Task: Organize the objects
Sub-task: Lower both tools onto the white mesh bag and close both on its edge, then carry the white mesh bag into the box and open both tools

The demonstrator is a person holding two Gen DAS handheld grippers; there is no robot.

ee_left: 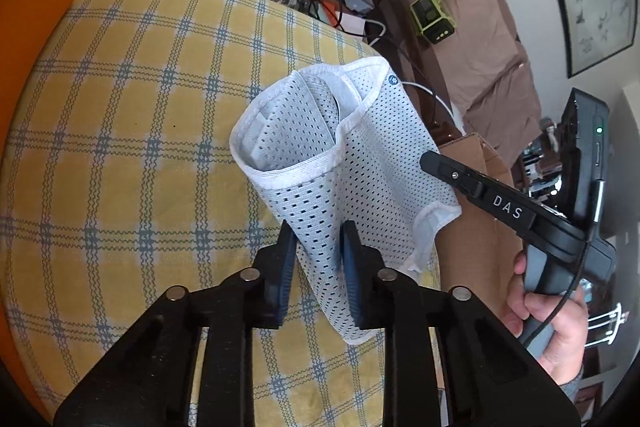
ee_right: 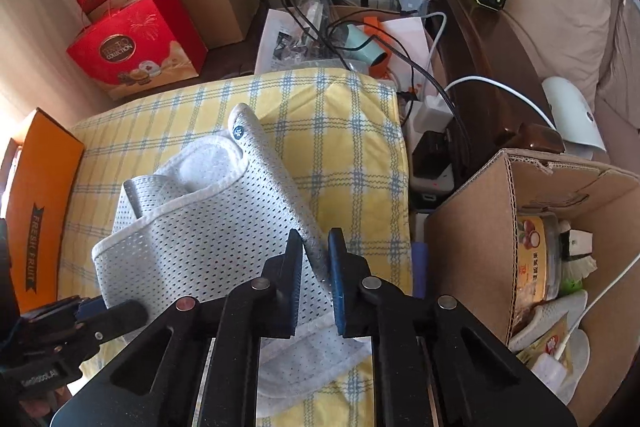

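A white perforated mesh wrap (ee_left: 352, 155), folded and curled, is held above the yellow plaid cloth surface (ee_left: 132, 131). My left gripper (ee_left: 318, 247) is shut on the wrap's lower edge. My right gripper (ee_right: 316, 251) is shut on another folded edge of the same wrap (ee_right: 208, 223). The right gripper also shows in the left wrist view (ee_left: 424, 157) at the wrap's right side. The left gripper shows in the right wrist view (ee_right: 116, 307) at the wrap's lower left.
An orange fruit box (ee_right: 36, 211) lies left of the cloth. Red gift boxes (ee_right: 136, 47) stand behind it. An open cardboard box (ee_right: 532, 243) with packaged items is at right. Cables and clutter (ee_right: 360, 39) lie beyond, by a brown sofa (ee_right: 552, 11).
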